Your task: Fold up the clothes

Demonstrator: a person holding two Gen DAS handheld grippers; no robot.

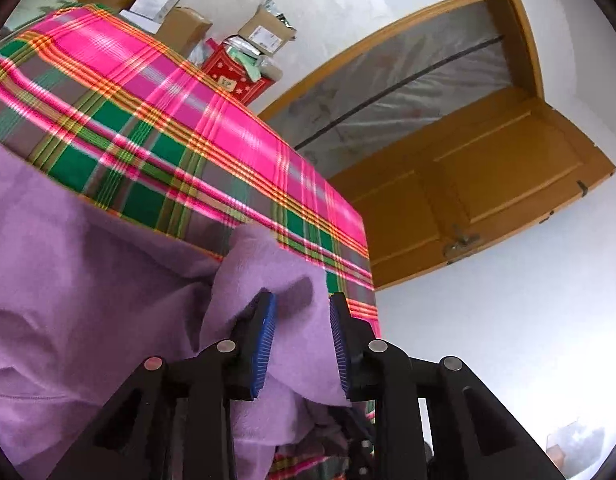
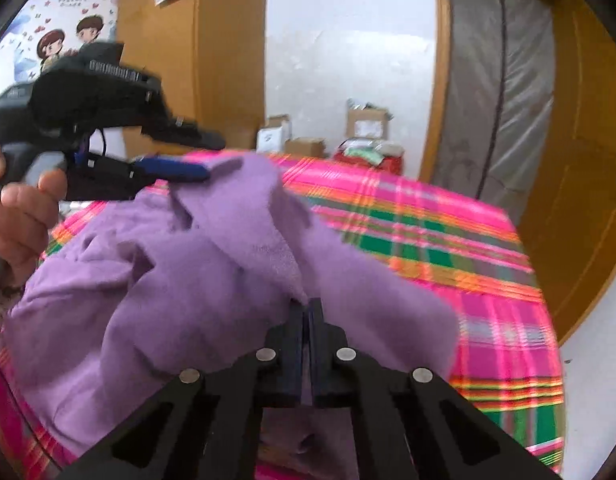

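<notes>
Right gripper (image 2: 307,312): we see its jaws pressed nearly together on a pinch of the purple garment (image 2: 212,272), near the middle of the bunched cloth.
Left gripper (image 1: 303,320): in its own view the blue pads (image 1: 265,344) stand apart with a fold of the purple cloth lying between them; we judge the left pad to be touching the fleece, the right pad barely so, so it is open around the cloth and not clamped.
Left gripper from the right wrist view (image 2: 176,170): we see it at the far left, held by a hand (image 2: 18,216), its blue pad resting on a raised edge of the garment.
Garment place: it lies crumpled and partly lifted over the near-left part of the bed (image 2: 448,240), on the pink and green plaid cover, hanging between our two grippers.
Garment feel: we judge it soft, light and fleecy, limp enough to sag wherever it is not held; the nap should give the ribbed pads good bite.
Where to hold: we would take it at an edge or a corner, single layer if we can find one, since a pinch in the bunched middle drags several layers along.
Fold state: we cannot tell which part of the garment each gripper has.
</notes>
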